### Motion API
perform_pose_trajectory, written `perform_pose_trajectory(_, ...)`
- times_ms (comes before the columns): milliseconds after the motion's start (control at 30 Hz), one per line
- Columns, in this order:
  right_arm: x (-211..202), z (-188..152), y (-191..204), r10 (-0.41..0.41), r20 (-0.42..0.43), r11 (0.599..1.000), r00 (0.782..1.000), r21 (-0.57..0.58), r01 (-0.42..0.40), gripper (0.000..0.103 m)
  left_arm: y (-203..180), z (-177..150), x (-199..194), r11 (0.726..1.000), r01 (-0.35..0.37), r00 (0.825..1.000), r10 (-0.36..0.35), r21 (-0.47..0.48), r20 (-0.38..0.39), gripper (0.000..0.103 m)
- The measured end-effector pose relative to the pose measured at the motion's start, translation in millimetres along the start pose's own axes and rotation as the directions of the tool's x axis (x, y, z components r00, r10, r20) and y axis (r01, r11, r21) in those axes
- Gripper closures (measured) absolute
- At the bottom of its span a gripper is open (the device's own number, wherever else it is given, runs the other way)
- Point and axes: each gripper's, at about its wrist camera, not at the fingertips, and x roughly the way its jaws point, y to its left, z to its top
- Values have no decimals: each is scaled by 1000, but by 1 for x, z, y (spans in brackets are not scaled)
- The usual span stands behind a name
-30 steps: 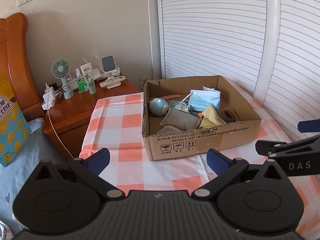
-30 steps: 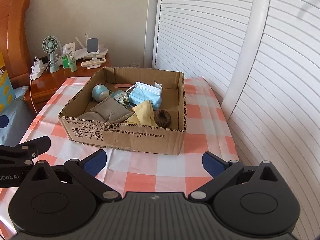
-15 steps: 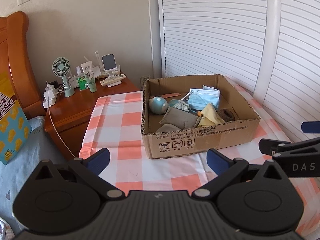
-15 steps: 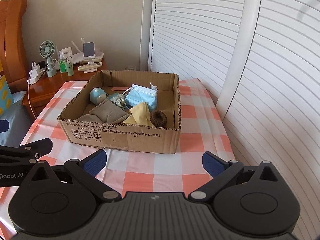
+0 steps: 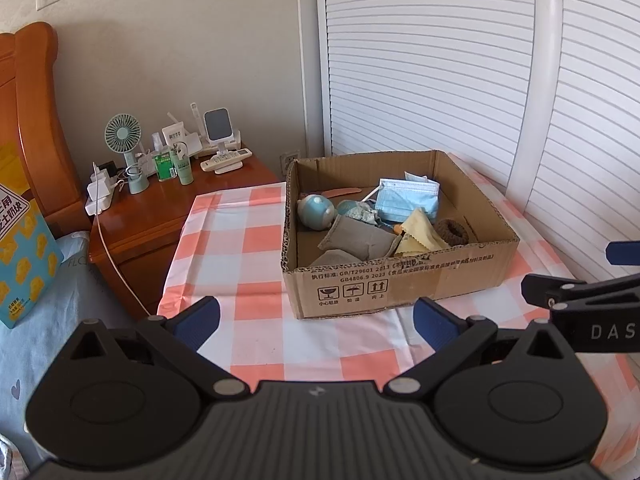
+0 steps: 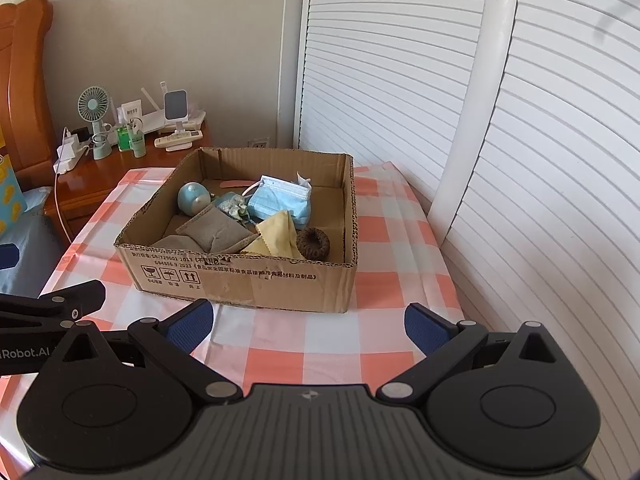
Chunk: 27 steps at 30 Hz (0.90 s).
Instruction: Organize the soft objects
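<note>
Left gripper (image 5: 316, 316): its two blue-padded fingers stand wide apart and hold nothing; it hangs above the near part of the table, short of the box.
Right gripper (image 6: 308, 326): also spread wide and empty, at the same near edge, just beside the left one.
Checked tablecloth (image 6: 400, 292): around the box it carries no loose object that I can see.
Cardboard box (image 6: 256, 282): open on top, it stands on the cloth, in front of both grippers.
Soft objects: all those I can see lie inside the box. A blue face mask (image 6: 280, 200) is toward the back, a yellow cloth (image 6: 276, 236) and a grey fabric pouch (image 6: 218, 234) toward the front, a brown hair tie (image 6: 314, 243) at the front right, and a round blue toy (image 6: 193, 199) at the back left. They overlap one another.
Step in hand: not settled. The scene fits objects already gathered into the box, and it fits also a box from which they are to be sorted out.
Next move: I cannot judge it. Any grasp inside would need to go over the box wall and to take one limp piece without dragging its neighbours.
</note>
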Motion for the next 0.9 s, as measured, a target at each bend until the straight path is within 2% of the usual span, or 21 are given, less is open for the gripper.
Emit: perform_pose_trajectory(900,-2,-3,-2,-6,3,1000,1000,0,6,0,-3,-1,-3,1000,0,1000,0,1,2,1)
